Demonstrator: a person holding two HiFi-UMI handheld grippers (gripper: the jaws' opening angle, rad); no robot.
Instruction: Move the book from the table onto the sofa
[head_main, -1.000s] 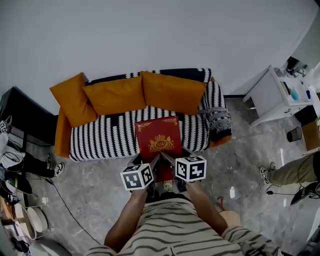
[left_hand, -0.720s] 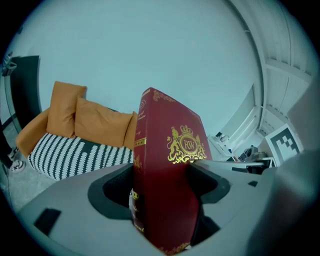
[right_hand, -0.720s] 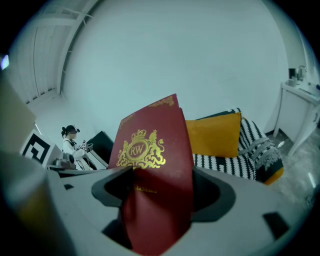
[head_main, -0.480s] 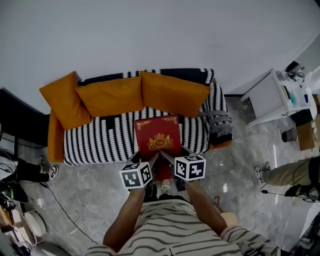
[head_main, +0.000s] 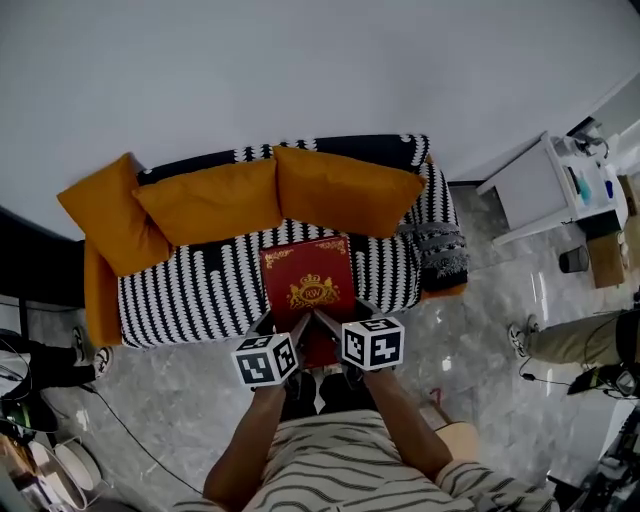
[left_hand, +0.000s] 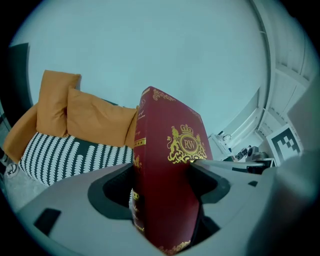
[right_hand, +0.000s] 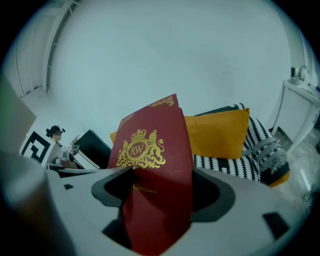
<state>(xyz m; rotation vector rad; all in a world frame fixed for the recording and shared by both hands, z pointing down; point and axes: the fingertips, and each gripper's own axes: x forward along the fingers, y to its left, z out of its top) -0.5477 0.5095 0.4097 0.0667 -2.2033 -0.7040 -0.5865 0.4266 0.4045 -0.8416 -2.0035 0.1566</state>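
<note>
Book (head_main: 308, 285): red with gold crest, held off the table in air, seen against the sofa seat; long axis ran away from the person
Left gripper (head_main: 292, 330): jaws clamped on book's near-left edge
Right gripper (head_main: 328, 326): jaws clamped on near-right edge; both equally near
Sofa (head_main: 190, 295): striped seat lay ahead of and below book; judged next move forward, down

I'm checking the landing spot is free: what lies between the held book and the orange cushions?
Only bare striped sofa seat shows between the book and the orange cushions, seen in the head view.
</note>
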